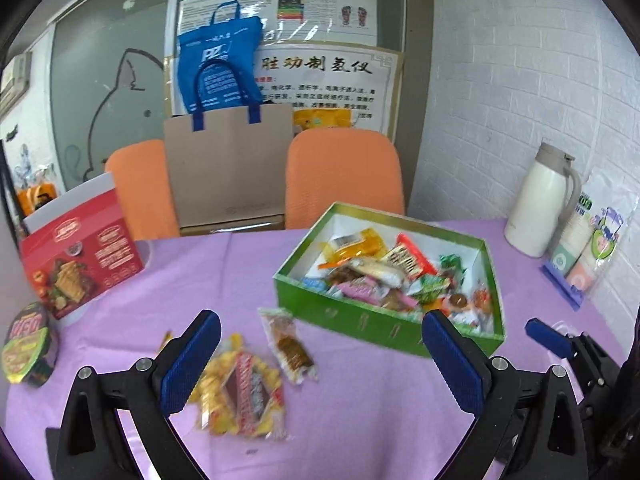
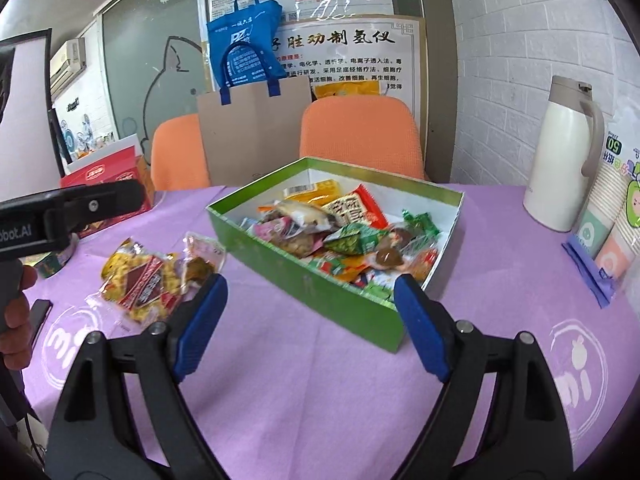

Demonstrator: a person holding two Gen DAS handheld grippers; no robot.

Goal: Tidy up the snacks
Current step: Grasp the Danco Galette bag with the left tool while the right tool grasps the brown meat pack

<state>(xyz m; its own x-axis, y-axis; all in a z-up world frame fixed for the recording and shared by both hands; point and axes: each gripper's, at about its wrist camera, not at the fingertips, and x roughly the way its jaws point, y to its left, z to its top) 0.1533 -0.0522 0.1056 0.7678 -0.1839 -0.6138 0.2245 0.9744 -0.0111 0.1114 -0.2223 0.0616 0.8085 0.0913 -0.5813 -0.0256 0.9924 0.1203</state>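
A green box (image 1: 360, 322) (image 2: 320, 294) on the purple tablecloth holds several wrapped snacks. Left of it lie two loose packets: a yellow-and-red snack bag (image 1: 242, 392) (image 2: 138, 280) and a small clear packet with a brown piece (image 1: 289, 344) (image 2: 202, 260). My left gripper (image 1: 320, 352) hangs open over the cloth, its left finger just beside the yellow bag, nothing between its pads. My right gripper (image 2: 310, 312) is open too, empty, in front of the box's near wall. The right gripper's blue fingertip (image 1: 546, 336) shows at the right edge of the left wrist view.
A red food carton (image 1: 80, 256) and a round noodle bowl (image 1: 28, 344) sit at the left. A white thermos (image 2: 564, 160) and a paper-cup pack (image 2: 616, 216) stand at the right by the brick wall. Two orange chairs (image 1: 344, 176) and a brown bag (image 1: 230, 164) line the far edge.
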